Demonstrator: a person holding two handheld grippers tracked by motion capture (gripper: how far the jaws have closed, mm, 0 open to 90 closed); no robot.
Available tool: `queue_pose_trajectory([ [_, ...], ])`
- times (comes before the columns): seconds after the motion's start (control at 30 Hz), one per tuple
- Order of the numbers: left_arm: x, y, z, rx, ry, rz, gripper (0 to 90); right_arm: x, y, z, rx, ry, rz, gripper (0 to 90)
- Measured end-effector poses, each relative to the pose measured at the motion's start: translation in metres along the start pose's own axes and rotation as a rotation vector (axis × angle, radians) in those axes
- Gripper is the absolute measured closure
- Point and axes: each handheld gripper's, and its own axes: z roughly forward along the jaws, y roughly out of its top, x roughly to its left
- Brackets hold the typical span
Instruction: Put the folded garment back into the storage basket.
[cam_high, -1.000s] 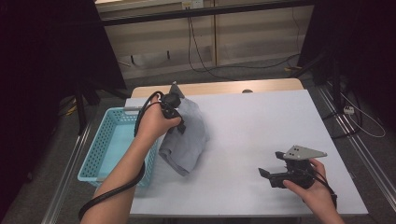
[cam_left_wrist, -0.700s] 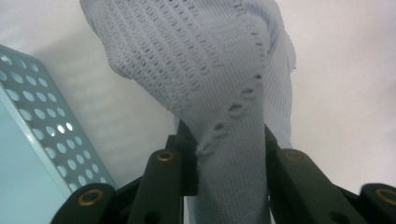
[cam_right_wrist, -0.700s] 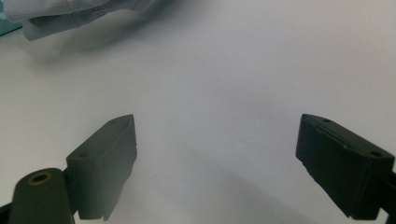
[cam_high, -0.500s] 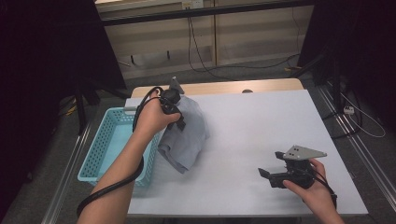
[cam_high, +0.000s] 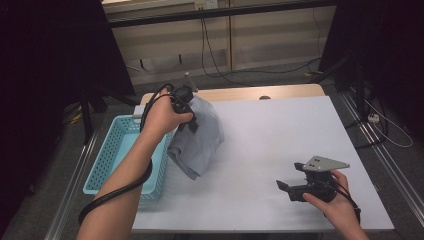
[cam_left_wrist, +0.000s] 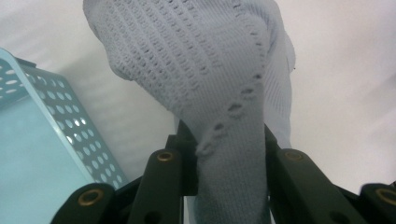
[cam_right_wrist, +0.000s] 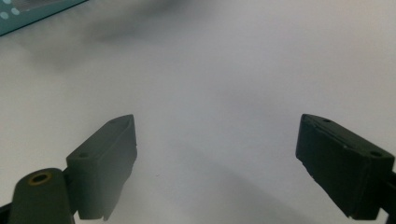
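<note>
Left gripper (cam_high: 192, 124): jaws pinching light grey knitted garment (cam_high: 200, 137), which hangs over white desk (cam_high: 280, 135) beside turquoise perforated plastic basket (cam_high: 115, 155); right gripper (cam_high: 286, 187): jaws spread, nothing betw. them, low over desk nr front edge.

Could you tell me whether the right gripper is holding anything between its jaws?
No, the right gripper has its jaws spread wide over the bare white table, with nothing between them.
</note>
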Motion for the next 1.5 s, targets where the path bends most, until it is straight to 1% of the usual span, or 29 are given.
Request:
queue_pose_trajectory([
  [0.2,0.000,0.007,-0.008,0.000,0.007,0.001,72.4,-0.001,0.000,0.000,-0.002,0.002,0.002,12.5],
  [0.23,0.000,0.009,-0.012,0.003,0.010,0.004,72.5,-0.001,0.000,-0.001,-0.002,0.002,0.005,12.5],
  [0.33,0.000,0.011,-0.016,0.003,0.013,0.004,72.5,-0.001,0.000,-0.001,-0.003,0.001,0.005,12.6],
  [0.4,0.002,0.013,-0.022,0.004,0.020,0.003,72.5,-0.001,0.000,-0.001,-0.002,0.001,0.005,12.5],
  [0.43,0.002,0.013,-0.022,0.004,0.020,0.003,72.5,-0.001,0.000,-0.001,-0.002,0.001,0.005,12.5],
  [0.5,0.005,0.014,-0.028,0.000,0.029,-0.001,72.4,-0.001,0.000,-0.001,-0.004,0.003,0.004,12.5],
  [0.57,0.007,0.014,-0.031,-0.002,0.029,-0.002,72.4,-0.001,0.000,-0.001,-0.005,0.003,0.004,12.6],
  [0.63,0.012,0.014,-0.037,-0.011,0.023,-0.014,72.4,-0.001,0.000,-0.001,-0.004,0.002,0.005,12.6],
  [0.73,0.015,0.015,-0.041,-0.012,0.023,-0.021,72.4,-0.001,0.000,-0.001,-0.001,0.003,0.006,12.6],
  [0.87,0.019,0.015,-0.049,-0.009,0.047,-0.019,72.4,-0.001,0.000,-0.001,-0.002,0.004,0.007,12.5],
  [0.93,0.019,0.015,-0.051,-0.008,0.046,-0.020,72.4,-0.001,0.000,-0.001,-0.002,0.004,0.008,12.5],
  [1.07,0.024,0.016,-0.059,-0.017,0.060,-0.028,72.4,-0.002,0.000,-0.001,-0.004,0.002,0.009,12.5],
  [1.13,0.025,0.016,-0.063,-0.018,0.074,-0.022,72.4,-0.002,0.001,-0.002,-0.004,0.002,0.009,12.6],
  [1.2,0.025,0.016,-0.065,-0.024,0.075,-0.028,72.5,-0.002,0.001,-0.002,-0.005,0.002,0.009,12.6],
  [1.3,0.029,0.016,-0.075,-0.029,0.083,-0.029,72.4,-0.002,0.000,-0.001,-0.005,0.003,0.010,12.6],
  [1.33,0.029,0.016,-0.075,-0.029,0.083,-0.029,72.4,-0.002,0.000,-0.001,-0.004,0.003,0.010,12.5],
  [1.5,0.034,0.016,-0.087,-0.041,0.094,-0.041,72.4,-0.002,0.000,-0.001,-0.005,0.004,0.011,12.6],
])
